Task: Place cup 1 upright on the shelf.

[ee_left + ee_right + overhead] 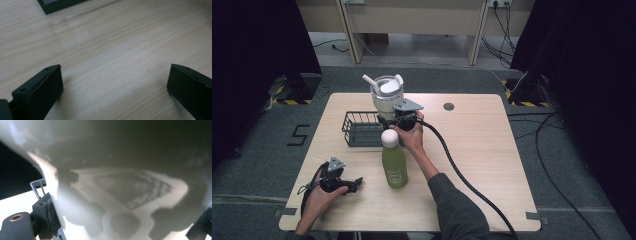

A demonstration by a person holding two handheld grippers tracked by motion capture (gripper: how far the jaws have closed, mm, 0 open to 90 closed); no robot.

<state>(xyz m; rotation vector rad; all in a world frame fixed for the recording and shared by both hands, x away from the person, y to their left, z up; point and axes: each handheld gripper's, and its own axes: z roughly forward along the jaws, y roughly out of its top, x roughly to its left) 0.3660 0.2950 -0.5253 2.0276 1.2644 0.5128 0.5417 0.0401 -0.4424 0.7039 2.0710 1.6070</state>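
A white lidded cup (387,95) with a straw stands upright at the right end of a black wire basket (357,131). My right gripper (399,120) is shut on its lower part; whether the cup rests in the basket is hidden. In the right gripper view the cup's pale wall (125,182) sits between the two black pads (48,216). A green bottle (394,165) with a white cap stands just in front of that hand. My left gripper (354,184) lies low on the table at the front left, its jaws (115,87) wide apart over bare wood.
The wooden table (472,150) has free room on its right half. The right gripper's black cable (457,170) trails across it to the front edge. A dark corner of some object (57,5) shows ahead of the left jaws. Dark curtains flank the table.
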